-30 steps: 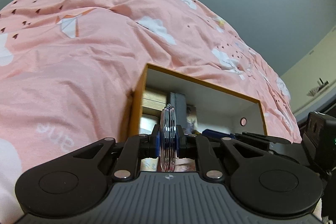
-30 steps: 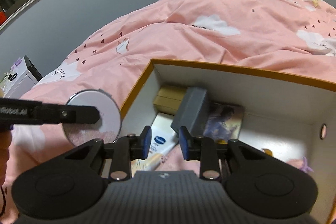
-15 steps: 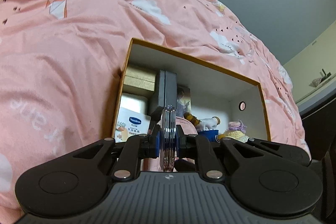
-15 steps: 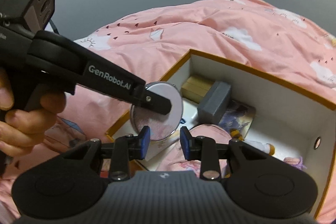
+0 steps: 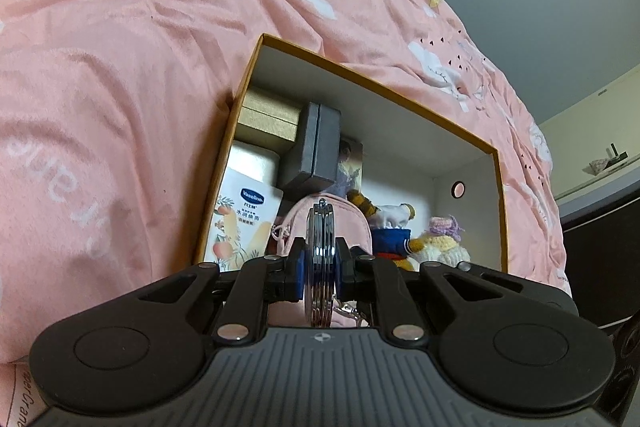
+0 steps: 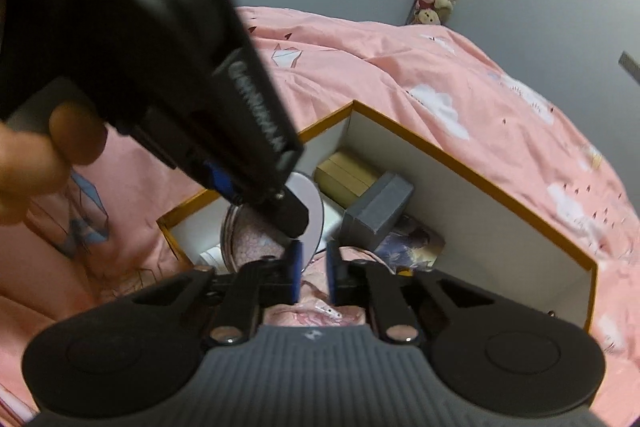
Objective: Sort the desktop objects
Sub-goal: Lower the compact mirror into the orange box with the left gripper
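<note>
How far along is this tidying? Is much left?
Nearly done, it seems: the lotion, grey case, pink pouch and plush toys already lie in the box. In hand: the left gripper holds a round mirror over it, not yet released. The right gripper holds nothing. Nothing else loose shows on the bedcover.

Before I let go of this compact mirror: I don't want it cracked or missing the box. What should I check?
1. Compact mirror clamped in the left hand-held gripper: ok, edge-on between the pads.
2. Mirror over the box: ok.
3. Bare floor underneath: not ok, the pink pouch lies right below.
4. Right hand-held gripper out of the way: cannot tell; its jaws are closing on nothing, fingertips close beside the mirror.
5. Low enough for a gentle release: cannot tell.
</note>
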The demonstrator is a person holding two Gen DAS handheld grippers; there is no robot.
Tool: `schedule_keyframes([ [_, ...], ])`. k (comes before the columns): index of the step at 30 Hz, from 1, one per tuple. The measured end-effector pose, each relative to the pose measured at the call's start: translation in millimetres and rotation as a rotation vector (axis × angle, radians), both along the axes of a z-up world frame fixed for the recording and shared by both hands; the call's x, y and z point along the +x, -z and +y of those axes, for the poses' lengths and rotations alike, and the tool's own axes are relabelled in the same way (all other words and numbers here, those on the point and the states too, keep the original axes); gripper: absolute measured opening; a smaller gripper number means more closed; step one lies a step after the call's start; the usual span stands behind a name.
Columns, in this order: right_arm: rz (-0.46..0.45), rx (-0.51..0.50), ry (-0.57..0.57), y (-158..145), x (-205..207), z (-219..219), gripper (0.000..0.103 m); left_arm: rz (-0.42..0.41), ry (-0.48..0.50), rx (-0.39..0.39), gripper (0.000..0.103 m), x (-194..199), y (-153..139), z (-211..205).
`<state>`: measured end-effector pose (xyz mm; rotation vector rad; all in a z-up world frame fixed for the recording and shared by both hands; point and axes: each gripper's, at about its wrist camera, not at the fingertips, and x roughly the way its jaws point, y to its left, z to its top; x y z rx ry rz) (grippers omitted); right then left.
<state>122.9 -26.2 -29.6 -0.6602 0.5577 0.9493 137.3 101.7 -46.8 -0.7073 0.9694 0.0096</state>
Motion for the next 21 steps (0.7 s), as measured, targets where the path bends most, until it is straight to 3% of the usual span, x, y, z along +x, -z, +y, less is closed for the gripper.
schedule_keyframes([
  [6, 0.029, -0.021, 0.029, -2, 7, -5, 0.003, -0.005, 0.001, -0.021, 0.015, -1, 2, 1],
  [10, 0.035, -0.035, 0.127, -7, 24, -20, 0.005, -0.034, 0.027, -0.041, 0.015, 1, 2, -5],
  [15, 0.105, 0.000, 0.268, -12, 50, -44, 0.007, -0.042, 0.079, -0.043, 0.015, 11, 9, -23],
  [21, 0.121, 0.019, 0.308, -15, 52, -56, 0.009, -0.010, 0.130, -0.061, 0.015, 20, 26, -40],
])
